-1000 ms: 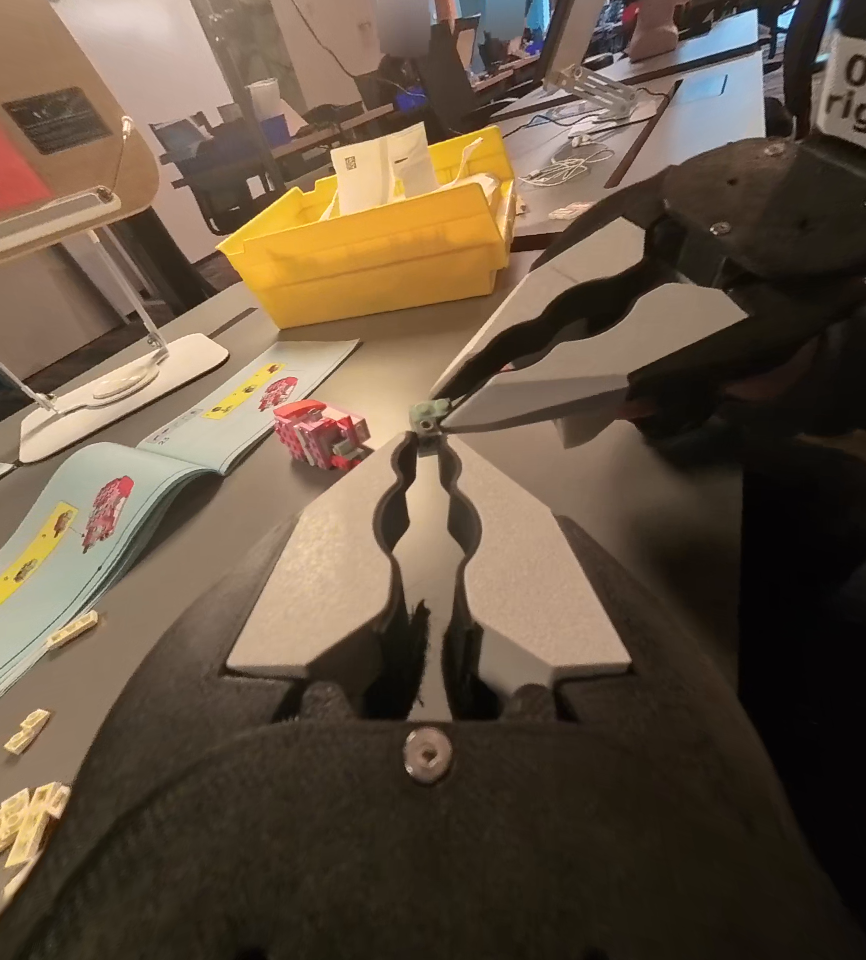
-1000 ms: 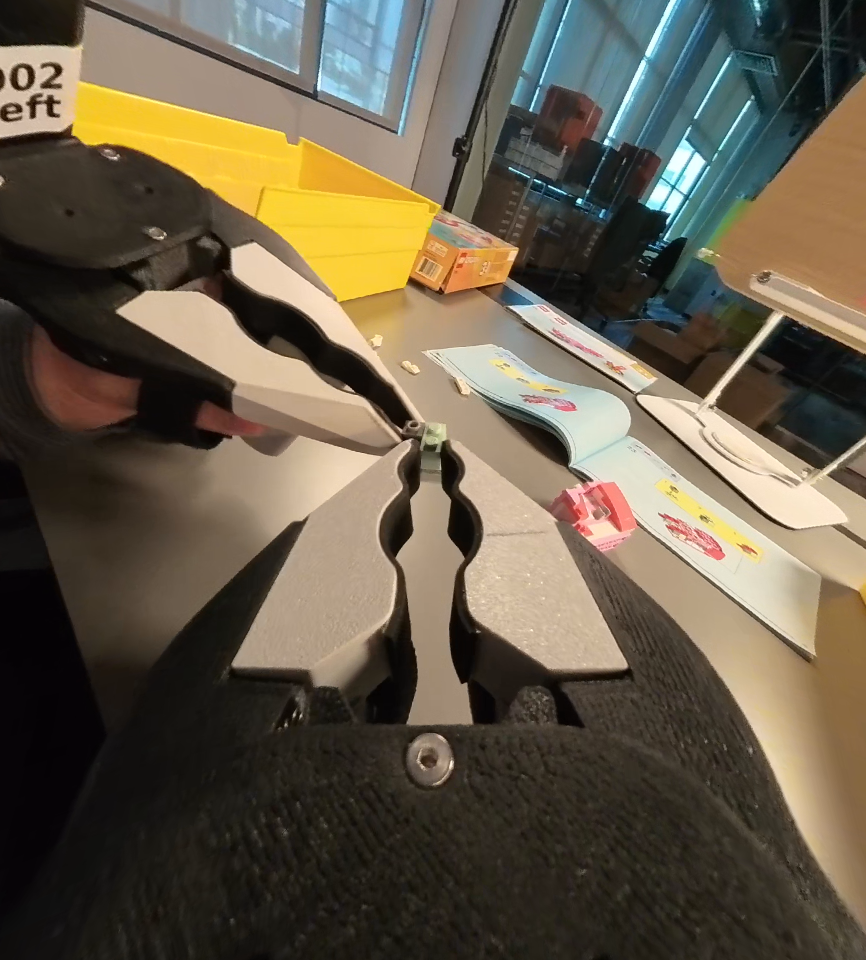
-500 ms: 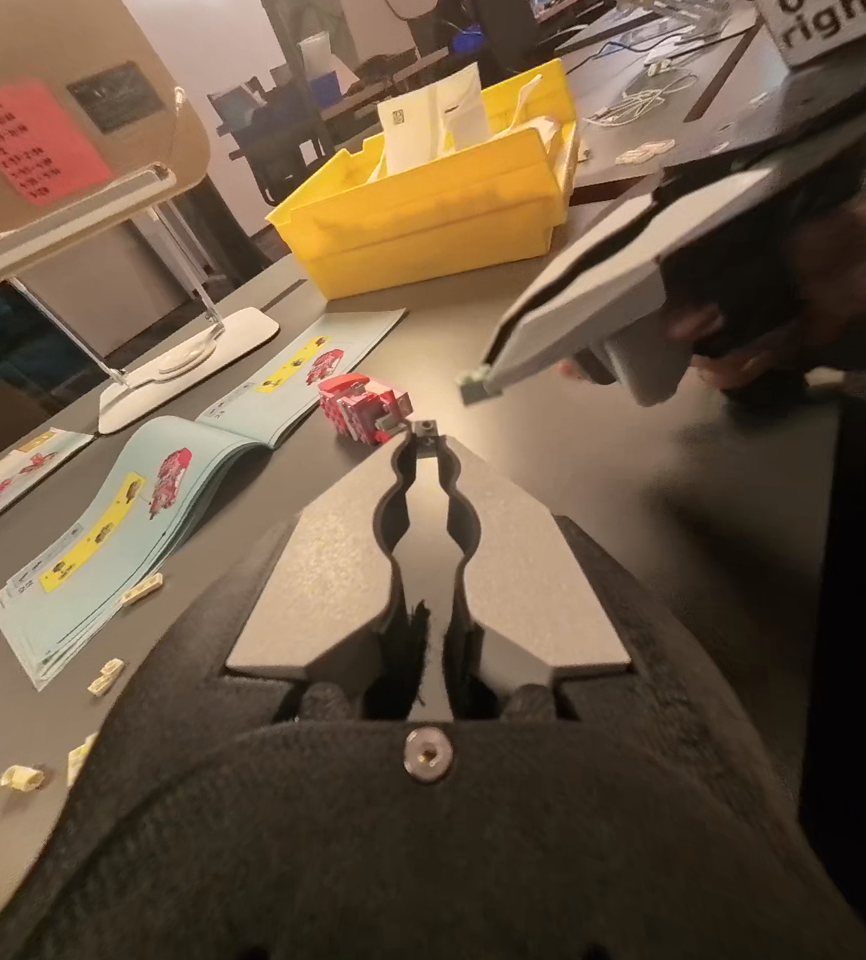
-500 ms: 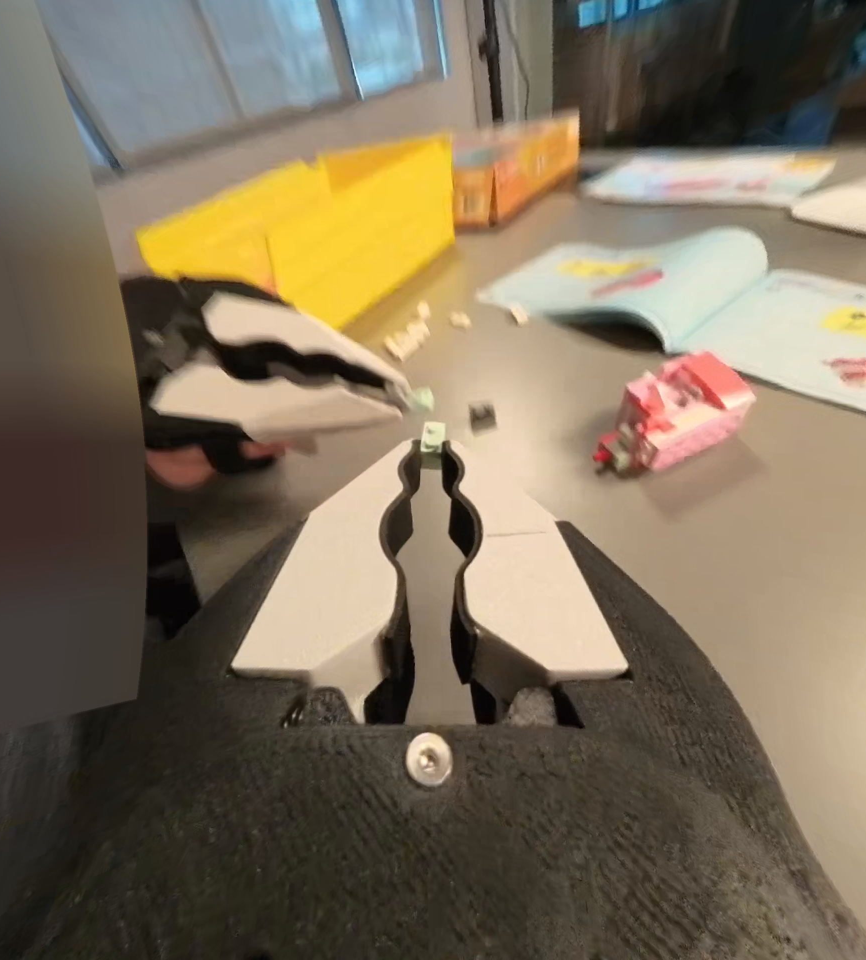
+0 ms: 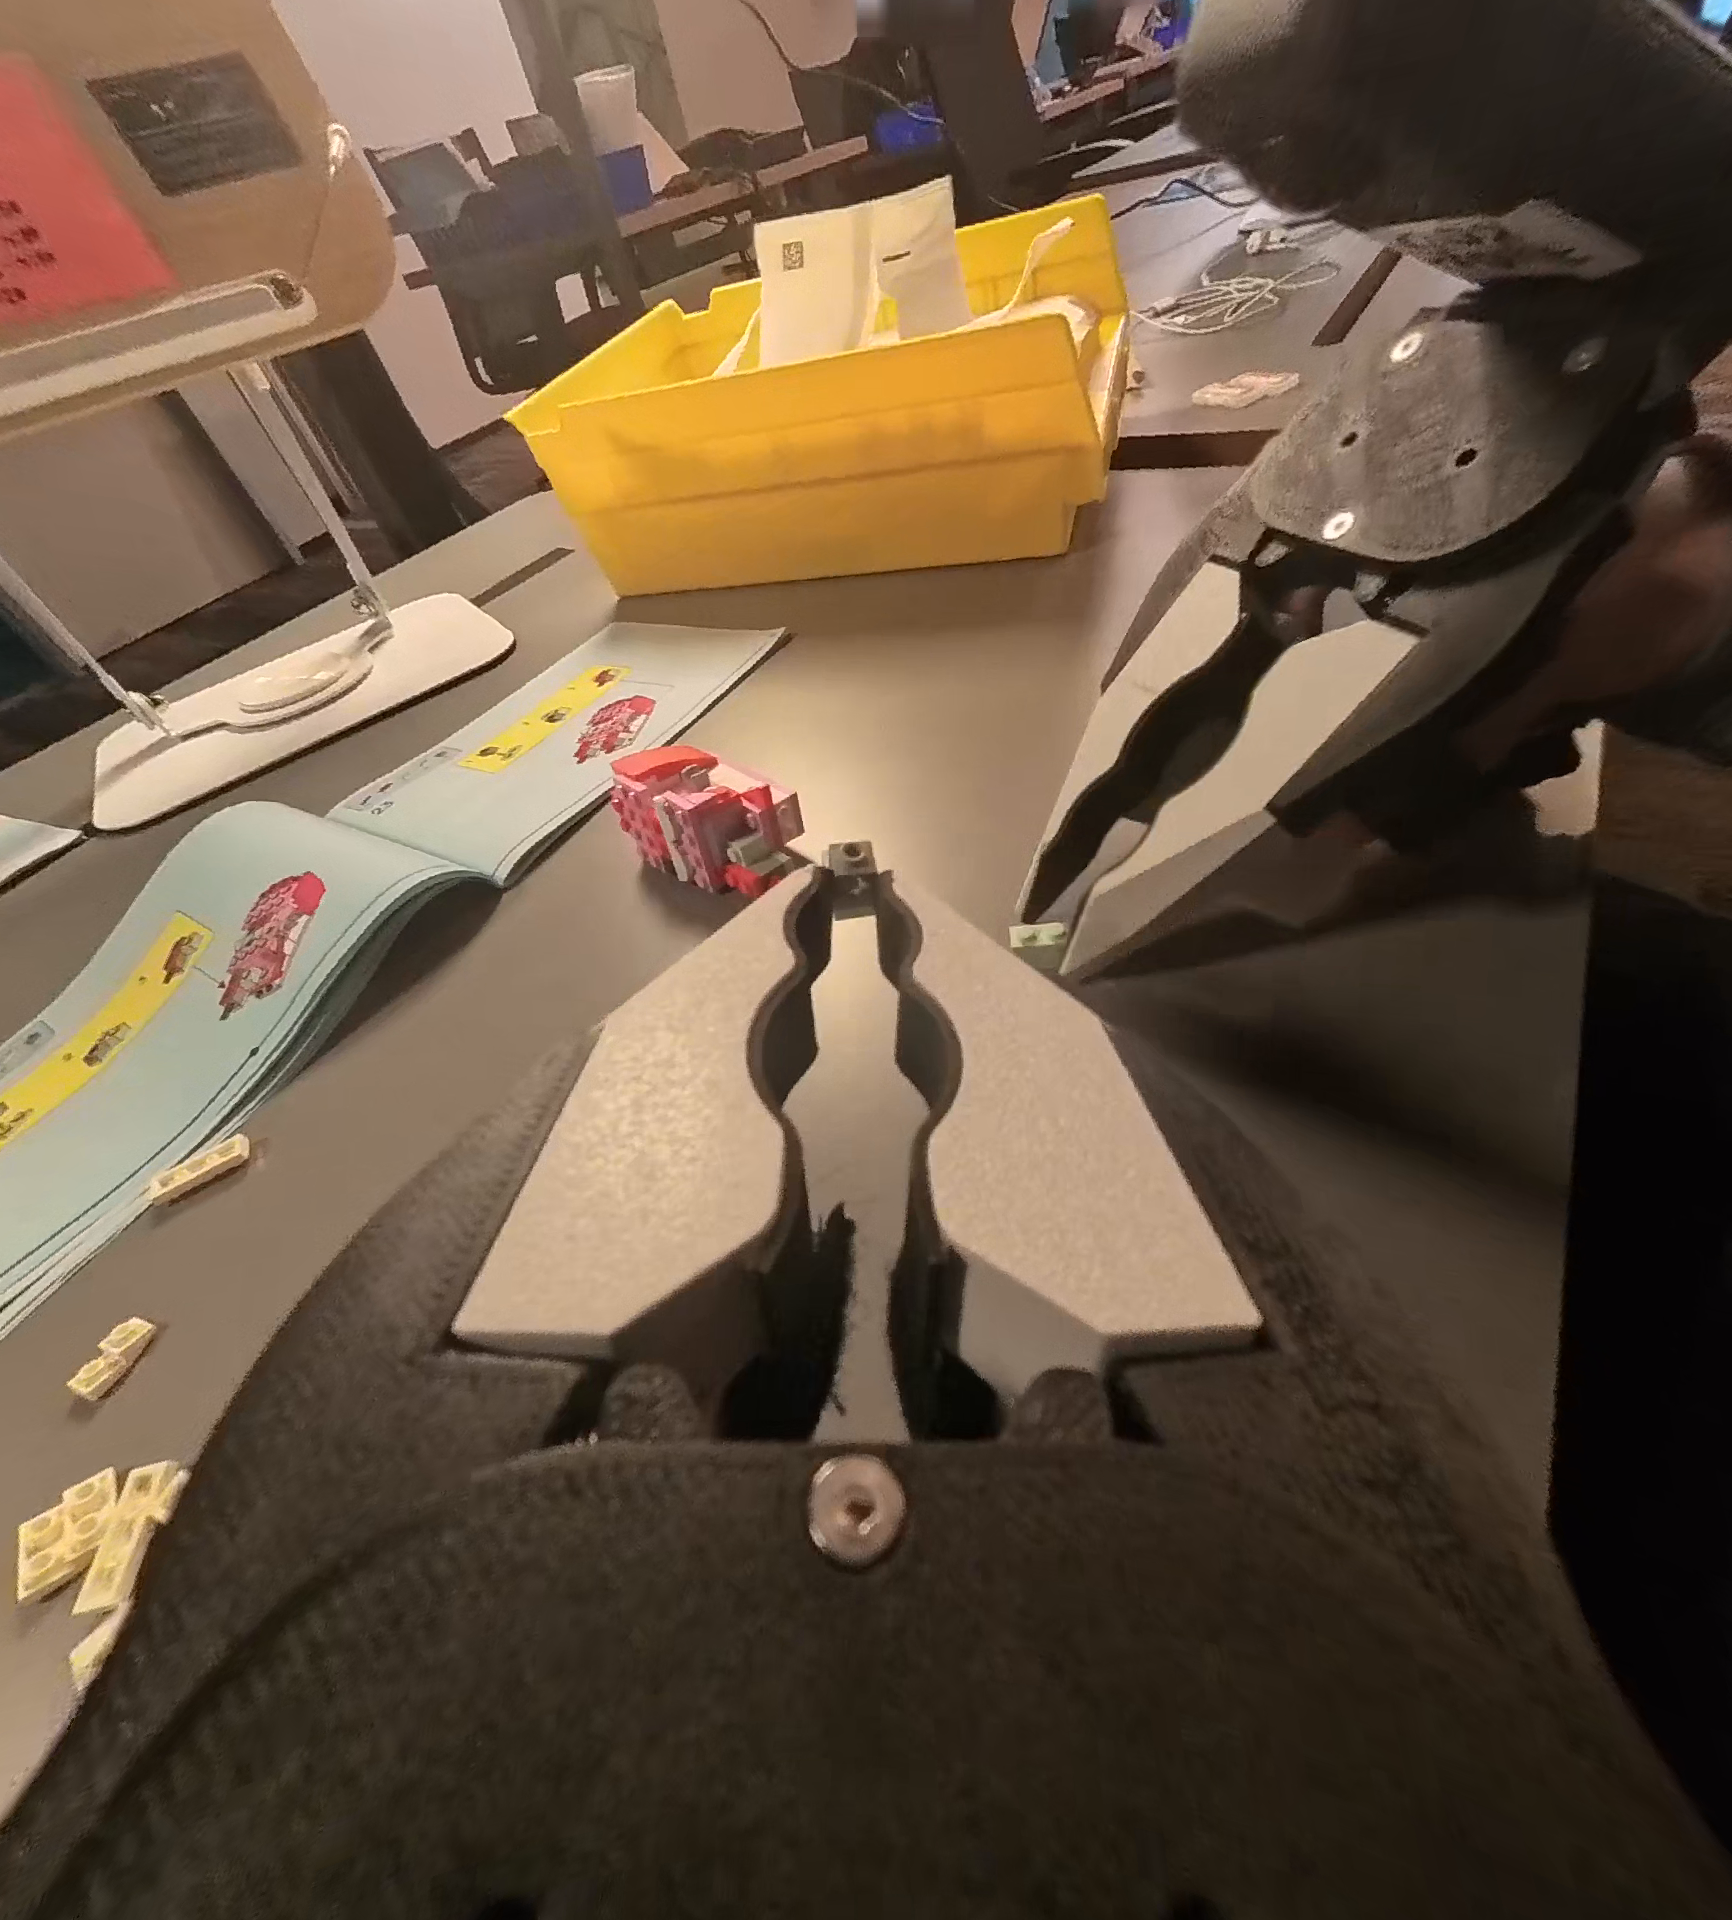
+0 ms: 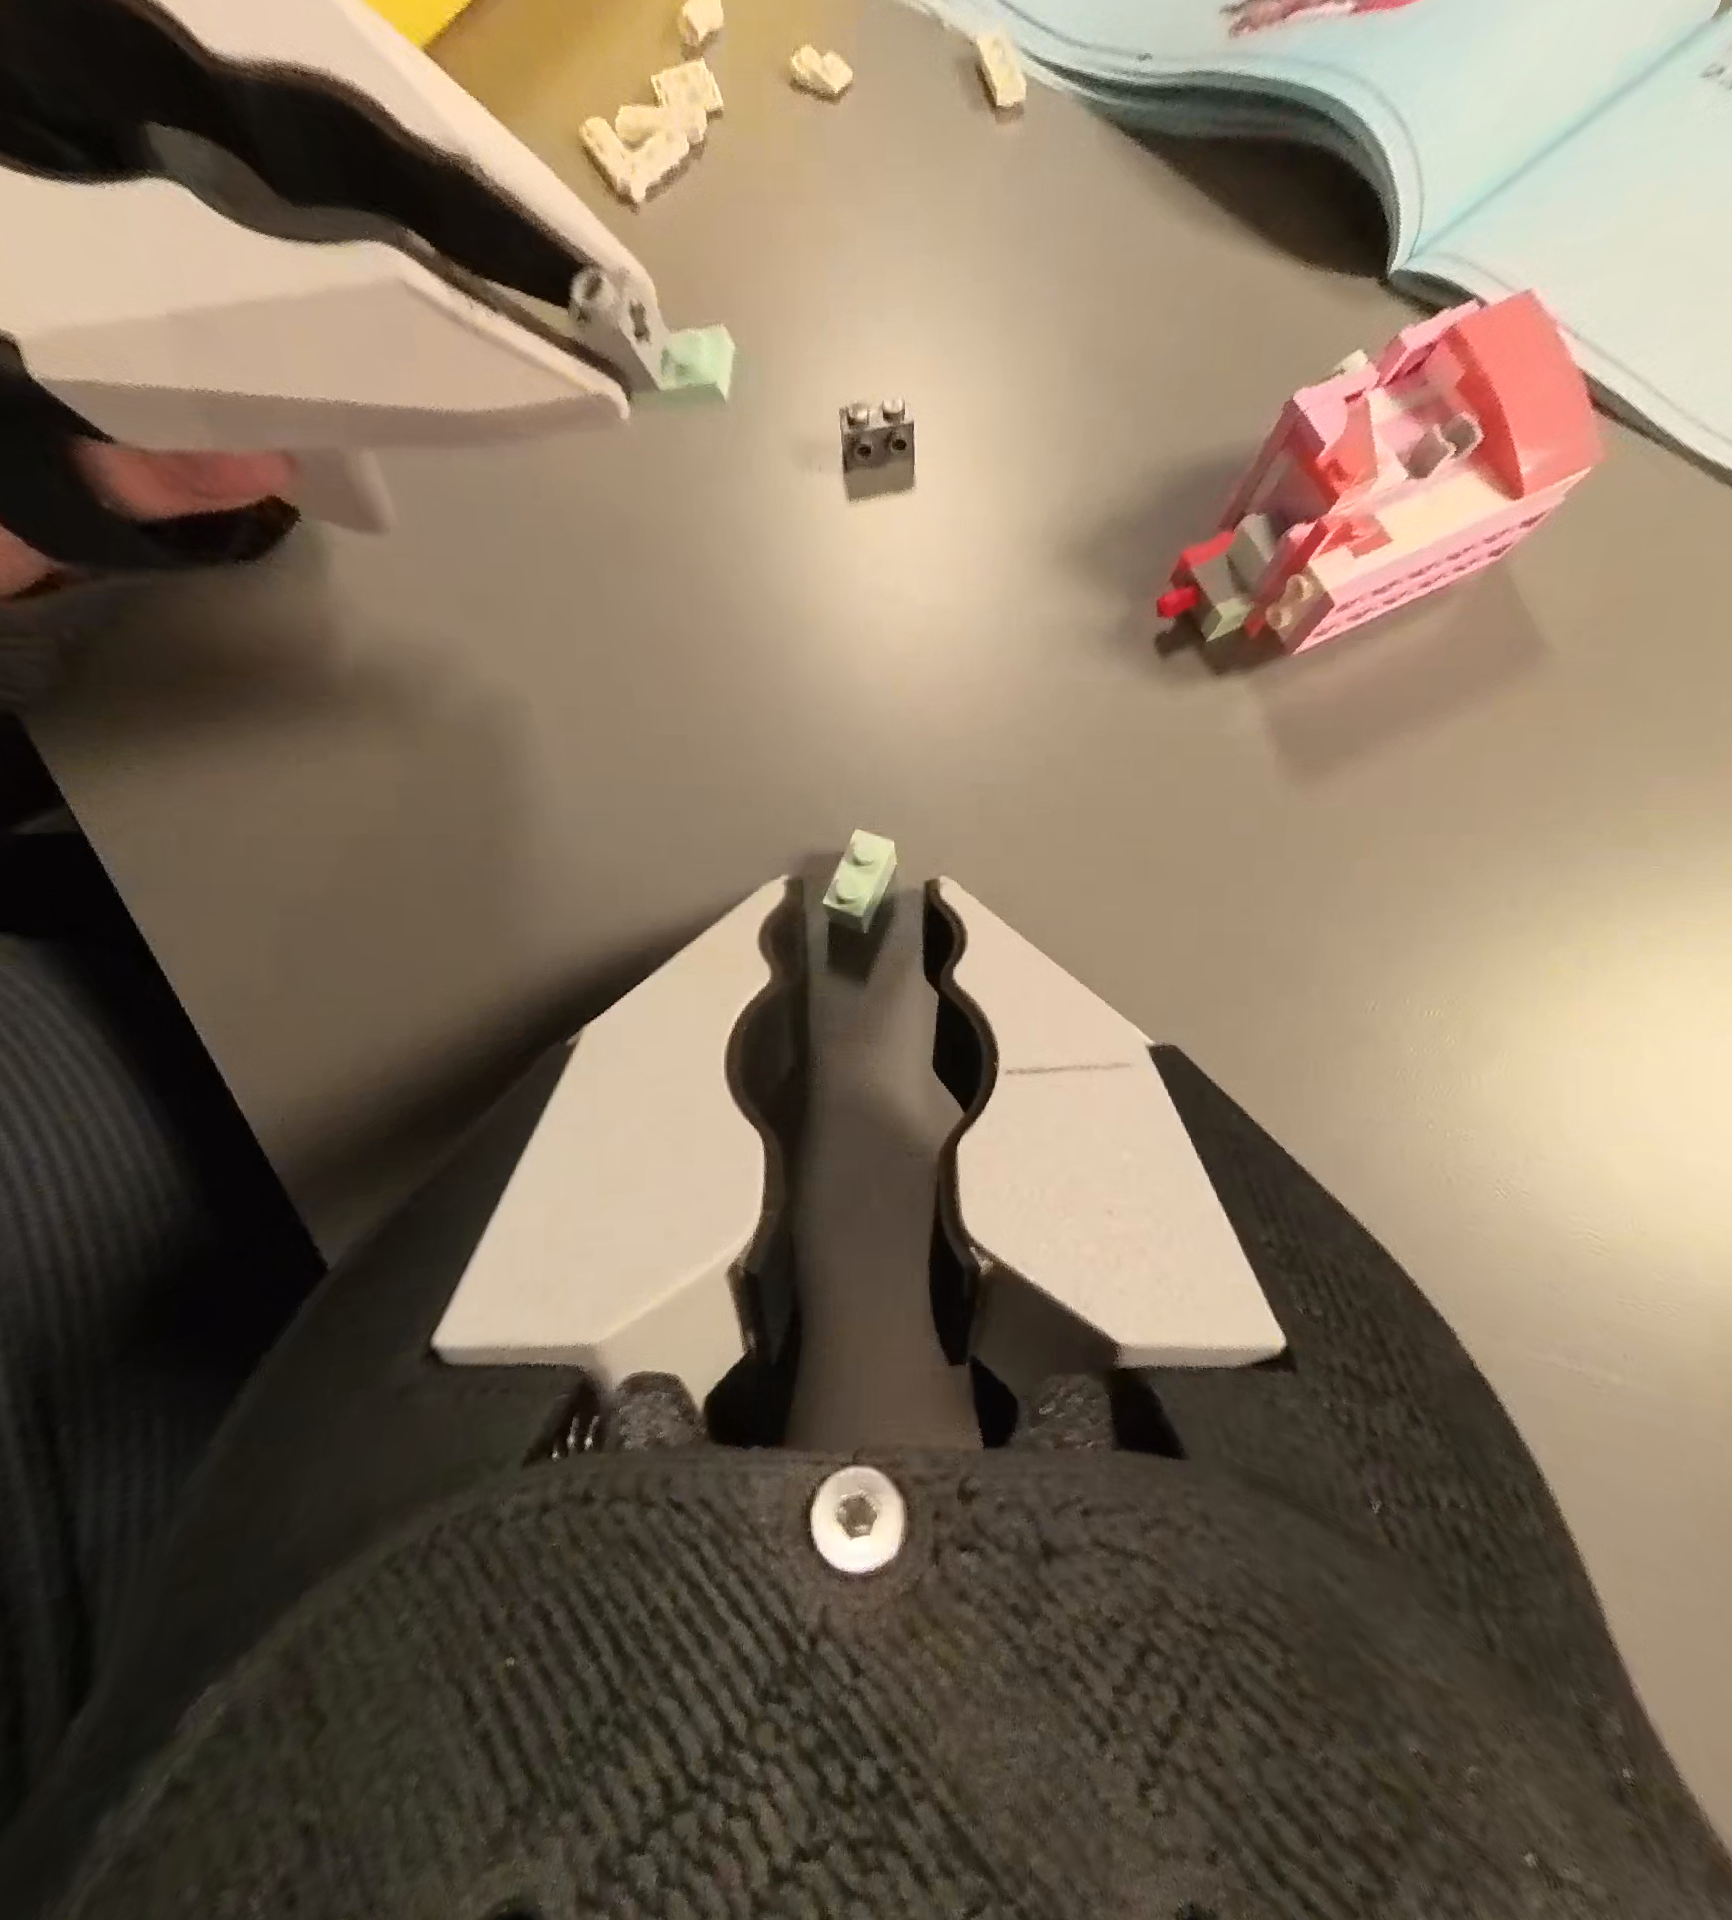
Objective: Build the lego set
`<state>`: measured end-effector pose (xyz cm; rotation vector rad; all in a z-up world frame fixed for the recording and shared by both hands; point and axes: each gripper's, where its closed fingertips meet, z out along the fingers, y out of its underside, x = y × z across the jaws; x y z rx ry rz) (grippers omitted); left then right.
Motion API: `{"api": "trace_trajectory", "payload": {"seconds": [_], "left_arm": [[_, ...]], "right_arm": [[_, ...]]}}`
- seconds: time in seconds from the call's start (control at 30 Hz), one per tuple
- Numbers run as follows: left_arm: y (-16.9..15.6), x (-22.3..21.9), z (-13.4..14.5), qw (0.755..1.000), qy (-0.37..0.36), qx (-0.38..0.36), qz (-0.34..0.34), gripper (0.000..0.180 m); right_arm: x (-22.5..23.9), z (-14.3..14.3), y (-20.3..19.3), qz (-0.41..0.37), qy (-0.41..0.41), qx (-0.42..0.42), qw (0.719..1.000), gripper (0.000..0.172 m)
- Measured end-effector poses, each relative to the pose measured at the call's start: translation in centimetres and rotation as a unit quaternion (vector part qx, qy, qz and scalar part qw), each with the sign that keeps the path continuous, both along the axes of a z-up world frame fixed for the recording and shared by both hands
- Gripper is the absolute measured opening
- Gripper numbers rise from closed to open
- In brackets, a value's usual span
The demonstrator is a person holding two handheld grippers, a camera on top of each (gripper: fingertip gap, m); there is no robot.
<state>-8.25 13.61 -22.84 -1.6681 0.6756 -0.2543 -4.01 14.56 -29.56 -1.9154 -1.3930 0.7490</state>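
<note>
Left wrist view: tilted board (image 5: pixel 93 177) on the stand is cut off at the top-left edge, its red label blurred. Cream bricks (image 5: pixel 83 1538) run under the left gripper's (image 5: pixel 849 883) body. Yellow bin's (image 5: pixel 820 457) contents partly hidden behind its wall. Right wrist view: pink model (image 6: pixel 1392 468) motion-blurred; booklet (image 6: pixel 1464 125) cropped at the top-right edge.

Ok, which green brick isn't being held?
The pale green brick lying on the table between the right gripper's open fingers, untouched. The other green brick sits on a grey piece pinched in the left gripper.
</note>
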Motion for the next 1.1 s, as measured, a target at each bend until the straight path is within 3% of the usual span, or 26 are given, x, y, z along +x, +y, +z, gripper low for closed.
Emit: {"api": "trace_trajectory", "payload": {"seconds": [0.17, 0.37, 0.57, 0.83, 0.93, 1.1], "left_arm": [[0.0, 0.1, 0.0, 1.0, -0.002, -0.003, -0.005, 0.007], [0.0, 0.6, -0.6, 0.998, 0.066, 0.017, 0.006, 0.007], [-0.1, 1.3, -1.4, 0.981, 0.185, 0.063, 0.02, 0.007], [-0.2, 1.8, -2.1, 0.96, 0.265, 0.086, 0.023, 0.007], [-0.2, 1.9, -2.3, 0.961, 0.263, 0.08, 0.018, 0.007], [-1.1, 2.9, -0.8, 0.984, 0.156, 0.075, -0.046, 0.023]], "right_arm": [[0.0, 1.8, 0.4, -0.006, 0.028, 0.023, 0.999, 0.036], [-2.0, 7.8, -1.3, 0.009, 0.179, 0.048, 0.983, 0.014], [-3.4, 6.7, -1.7, 0.006, 0.15, 0.047, 0.988, 0.015], [-3.4, 5.5, -1.5, 0.002, 0.11, 0.036, 0.993, 0.005], [-3.3, 5.4, -1.6, 0.011, 0.1, 0.042, 0.994, 0.004], [-2.7, 6.5, -2.1, 0.047, 0.161, -0.042, 0.985, 0.003]]}}
